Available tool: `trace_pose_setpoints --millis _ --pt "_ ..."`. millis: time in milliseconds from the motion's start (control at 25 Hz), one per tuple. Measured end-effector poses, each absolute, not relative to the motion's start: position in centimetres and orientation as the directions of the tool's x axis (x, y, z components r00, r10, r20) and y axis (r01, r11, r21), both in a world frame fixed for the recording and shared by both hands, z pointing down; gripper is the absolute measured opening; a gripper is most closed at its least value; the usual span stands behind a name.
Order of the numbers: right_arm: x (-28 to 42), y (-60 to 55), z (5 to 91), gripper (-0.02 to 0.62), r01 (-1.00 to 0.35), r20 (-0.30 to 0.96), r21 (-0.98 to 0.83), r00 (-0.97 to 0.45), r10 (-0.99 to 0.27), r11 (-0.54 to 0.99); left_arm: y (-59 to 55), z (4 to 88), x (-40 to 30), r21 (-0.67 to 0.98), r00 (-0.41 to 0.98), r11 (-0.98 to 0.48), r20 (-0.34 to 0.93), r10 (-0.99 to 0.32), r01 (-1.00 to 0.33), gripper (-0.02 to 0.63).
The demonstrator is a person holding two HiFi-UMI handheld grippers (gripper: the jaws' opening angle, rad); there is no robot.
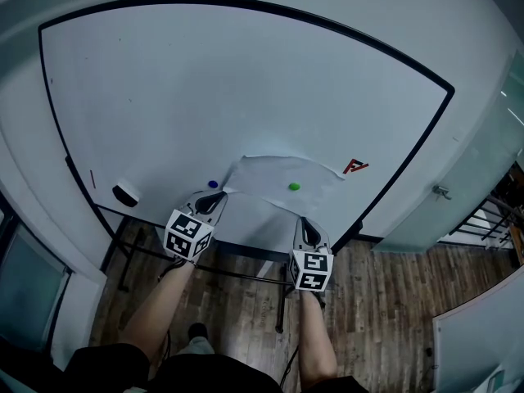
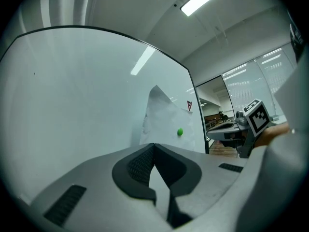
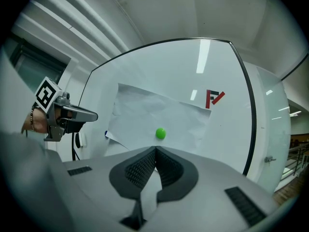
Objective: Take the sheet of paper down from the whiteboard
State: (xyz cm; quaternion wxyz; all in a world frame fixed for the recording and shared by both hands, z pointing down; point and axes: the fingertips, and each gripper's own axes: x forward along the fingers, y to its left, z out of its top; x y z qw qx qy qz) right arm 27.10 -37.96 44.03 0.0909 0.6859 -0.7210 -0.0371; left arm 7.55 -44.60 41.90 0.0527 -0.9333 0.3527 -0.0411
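A crumpled white sheet of paper [image 1: 274, 178] hangs on the whiteboard [image 1: 205, 88], pinned by a green magnet [image 1: 294, 187]. A blue magnet [image 1: 213, 184] sits by the sheet's lower left corner. My left gripper [image 1: 219, 198] is shut and empty, its tip just below the blue magnet. My right gripper [image 1: 304, 223] is shut and empty, below the green magnet. In the left gripper view the paper [image 2: 164, 122] and green magnet [image 2: 180, 132] lie ahead of the shut left gripper [image 2: 153, 146]. The right gripper view shows the paper [image 3: 145, 112] and green magnet [image 3: 160, 133] just beyond the shut right gripper [image 3: 155, 150].
A red logo magnet [image 1: 354, 167] sits right of the sheet and a board eraser [image 1: 125, 193] at the lower left of the board. The board stands on a dark frame [image 1: 246, 275] over a wooden floor. A glass partition [image 1: 467, 187] is on the right.
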Motion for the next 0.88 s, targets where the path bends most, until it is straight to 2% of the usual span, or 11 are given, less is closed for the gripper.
trace_pose_setpoints --millis 160,440,880 --pt "26.7 -38.6 44.1 0.023 -0.982 0.086 0.181 -0.042 -0.995 0.057 -45.5 41.6 7.3 -0.151 0.752 -0.747 0.038 -0.658 -0.647 0.02" --pt "26.5 -40.7 43.9 0.023 -0.982 0.092 0.187 -0.017 -0.996 0.035 -47.9 40.9 8.8 -0.188 0.794 -0.787 0.052 -0.605 -0.587 0.15" --pt "27.4 -43.5 43.1 0.023 -0.982 0.074 0.186 0.039 -0.996 -0.025 -49.8 38.6 12.0 -0.208 0.873 -0.856 0.024 -0.487 -0.473 0.146"
